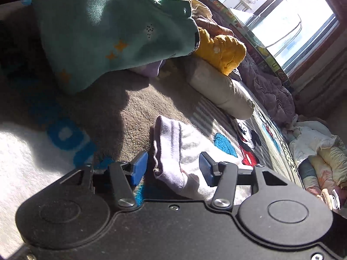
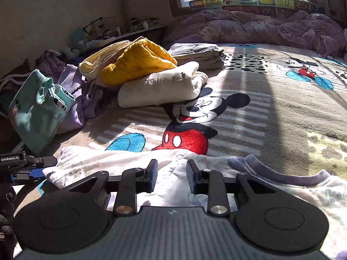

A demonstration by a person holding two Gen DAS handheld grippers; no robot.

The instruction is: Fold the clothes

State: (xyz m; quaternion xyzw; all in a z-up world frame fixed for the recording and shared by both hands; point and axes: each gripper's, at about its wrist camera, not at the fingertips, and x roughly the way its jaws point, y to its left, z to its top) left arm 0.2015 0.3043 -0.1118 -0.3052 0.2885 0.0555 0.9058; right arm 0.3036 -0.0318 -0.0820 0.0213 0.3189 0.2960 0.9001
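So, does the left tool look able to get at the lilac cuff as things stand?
Probably yes: the lilac cuff lies uncovered between the open jaws of the left tool, and the green garment sits further back, seemingly clear of the way.

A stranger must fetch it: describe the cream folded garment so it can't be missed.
Start at the big Mickey on the blanket. Above his head, in front of the mustard knit, lies the cream garment, folded thick. Only it bears a small grey patch on top.
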